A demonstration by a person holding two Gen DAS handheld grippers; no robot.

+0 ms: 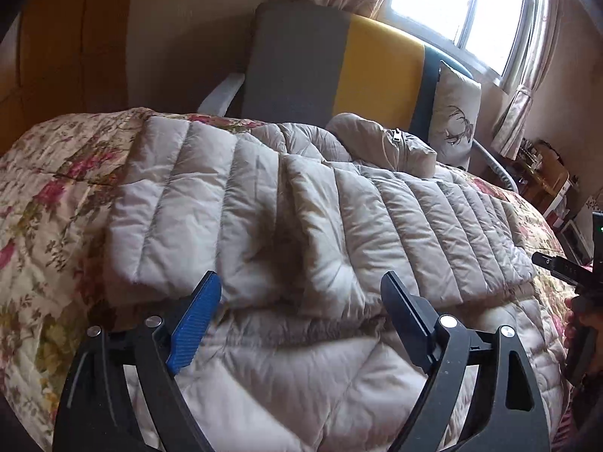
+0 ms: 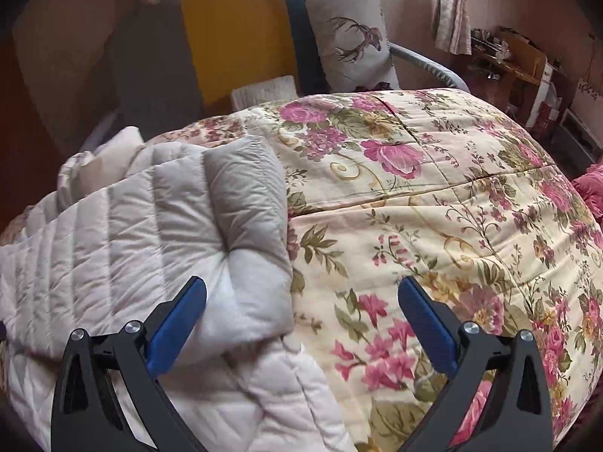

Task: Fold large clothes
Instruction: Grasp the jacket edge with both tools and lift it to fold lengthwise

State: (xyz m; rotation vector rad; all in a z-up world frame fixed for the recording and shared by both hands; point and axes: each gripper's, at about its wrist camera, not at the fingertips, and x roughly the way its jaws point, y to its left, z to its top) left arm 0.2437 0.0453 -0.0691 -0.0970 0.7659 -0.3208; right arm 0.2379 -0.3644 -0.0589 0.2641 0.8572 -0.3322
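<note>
1. A pale grey quilted coat point(image 1: 286, 203) lies spread across a bed covered by a floral quilt point(image 1: 49, 203), one long padded panel folded over the layer beneath it.
2. The left hand-held gripper point(image 1: 301, 301) hovers over the coat's near edge, its jaws spread wide and holding nothing; one finger point(image 1: 196, 324) carries a blue ribbed pad.
3. The right hand-held gripper point(image 2: 301, 301) is likewise released, jaws apart, straddling the spot where the coat's folded end meets the bare quilt point(image 2: 433, 196).
4. In the right wrist view the coat point(image 2: 150, 233) fills the left half, its rounded grey end lying on the quilt; the floral cover stretches to the right.
5. A zipper pull point(image 1: 397, 135) shows on the bunched fabric at the coat's far end, by the headboard.
6. The headboard point(image 1: 377, 71), grey, yellow and teal, stands behind the bed, with a deer-print pillow point(image 1: 456, 120) propped against it.
7. A bright window point(image 1: 459, 3) with patterned curtains point(image 1: 524, 86) lights the room from behind.
8. A dark device point(image 1: 565, 263) is visible at the right edge of the left wrist view.
</note>
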